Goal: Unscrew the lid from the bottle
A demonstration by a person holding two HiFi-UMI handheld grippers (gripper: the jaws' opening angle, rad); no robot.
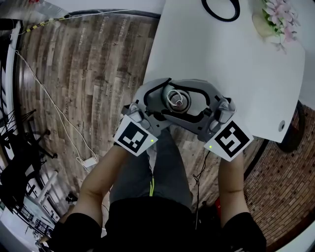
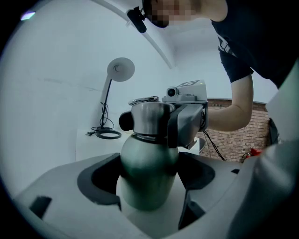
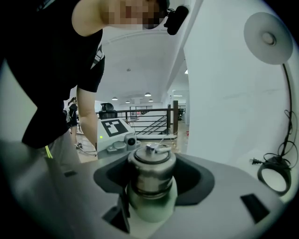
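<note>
Two sets of jaws hold one steel bottle (image 2: pixel 148 156) upright off the white table's (image 1: pixel 221 64) near edge: your left gripper (image 2: pixel 148 186) clamps its body from one side, your right gripper (image 3: pixel 153 177), facing it, is closed on the lid (image 3: pixel 151 161) above, turning axis vertical

Bottle (image 2: pixel 148 172) at the near edge of the desk (image 1: pixel 221 64), between both tongs. Left tongs (image 2: pixel 149 196) clasp its body from the left. Right tongs (image 3: pixel 152 186) clasp the lid (image 3: pixel 151 170) on top, from the right. Behind, at the desk's far edge: lamp base (image 1: pixel 220 9), with flowers (image 1: pixel 278 19) to its right.
</note>
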